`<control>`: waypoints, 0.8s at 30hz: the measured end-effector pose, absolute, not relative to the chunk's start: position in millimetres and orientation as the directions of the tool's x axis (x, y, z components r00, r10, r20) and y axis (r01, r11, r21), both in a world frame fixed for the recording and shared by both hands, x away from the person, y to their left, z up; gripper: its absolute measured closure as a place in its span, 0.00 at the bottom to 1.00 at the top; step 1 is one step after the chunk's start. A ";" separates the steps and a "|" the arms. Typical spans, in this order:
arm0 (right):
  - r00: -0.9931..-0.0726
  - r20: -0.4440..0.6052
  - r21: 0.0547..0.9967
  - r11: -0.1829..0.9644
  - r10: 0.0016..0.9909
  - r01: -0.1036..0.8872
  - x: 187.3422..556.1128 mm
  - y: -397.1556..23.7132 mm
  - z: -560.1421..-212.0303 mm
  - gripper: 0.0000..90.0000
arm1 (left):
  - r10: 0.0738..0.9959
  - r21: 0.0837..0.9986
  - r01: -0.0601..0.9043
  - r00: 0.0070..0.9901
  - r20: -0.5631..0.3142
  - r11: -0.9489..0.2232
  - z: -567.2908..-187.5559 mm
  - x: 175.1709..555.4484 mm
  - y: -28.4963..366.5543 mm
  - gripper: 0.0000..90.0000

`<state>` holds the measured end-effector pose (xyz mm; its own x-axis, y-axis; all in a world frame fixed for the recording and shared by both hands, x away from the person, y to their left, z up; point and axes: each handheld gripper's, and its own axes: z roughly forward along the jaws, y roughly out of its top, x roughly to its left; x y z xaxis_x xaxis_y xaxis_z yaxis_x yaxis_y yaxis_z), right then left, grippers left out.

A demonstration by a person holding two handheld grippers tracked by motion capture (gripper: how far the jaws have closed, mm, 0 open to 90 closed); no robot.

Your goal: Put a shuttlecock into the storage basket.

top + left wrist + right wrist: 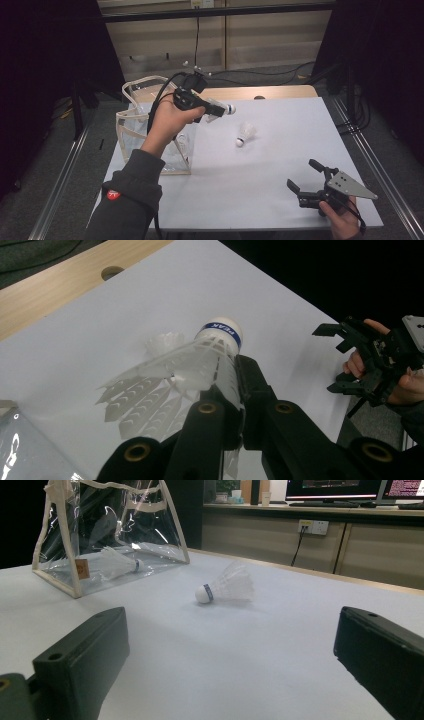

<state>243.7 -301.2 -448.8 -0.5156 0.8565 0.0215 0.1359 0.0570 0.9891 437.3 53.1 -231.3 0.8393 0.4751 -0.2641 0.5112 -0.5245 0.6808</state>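
The left gripper [216, 111] is clenched on a shuttlecock [200, 360], its jaws pinching the skirt so the white cork points forward, clear of the pads. It is held in the air just beside the clear bag's [131, 127] open top, probably so the shuttlecock can be dropped in; one shuttlecock [117, 562] already lies inside the bag. A second loose shuttlecock [245, 134] lies on the white table [280, 150], near the bag. The right gripper [306, 179] rests well apart from the bag, jaws spread and holding nothing, seemingly waiting.
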 end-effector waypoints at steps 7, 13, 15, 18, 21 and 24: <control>-0.515 0.021 0.989 0.059 0.857 0.138 243.8 -302.1 -449.0 0.01 | 0.481 0.678 0.513 0.837 -0.260 -0.526 -229.2 440.1 55.1 0.99; -0.519 0.021 0.989 0.058 0.855 0.136 243.9 -301.1 -449.0 0.01 | 0.492 0.680 0.520 0.830 -0.261 -0.517 -227.7 440.9 58.6 0.99; -0.518 0.022 0.989 0.058 0.855 0.137 243.9 -301.3 -449.0 0.01 | 0.493 0.678 0.520 0.831 -0.260 -0.519 -226.7 441.1 59.6 0.99; -0.516 0.025 0.989 0.054 0.857 0.138 243.5 -301.5 -448.7 0.01 | 0.494 0.679 0.518 0.831 -0.256 -0.520 -225.2 441.2 60.4 0.99; -0.517 0.019 0.989 0.061 0.856 0.137 243.8 -301.8 -448.9 0.01 | 0.498 0.680 0.518 0.830 -0.252 -0.519 -223.8 441.9 61.8 0.99; -0.516 0.024 0.989 0.056 0.856 0.138 243.8 -301.4 -448.8 0.01 | 0.502 0.680 0.523 0.826 -0.256 -0.513 -223.4 442.5 63.6 0.99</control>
<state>243.8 -301.4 -448.8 -0.5159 0.8563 0.0236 0.1379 0.0559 0.9889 442.5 63.6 -223.4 0.8259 0.5024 -0.2559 0.5231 -0.5132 0.6805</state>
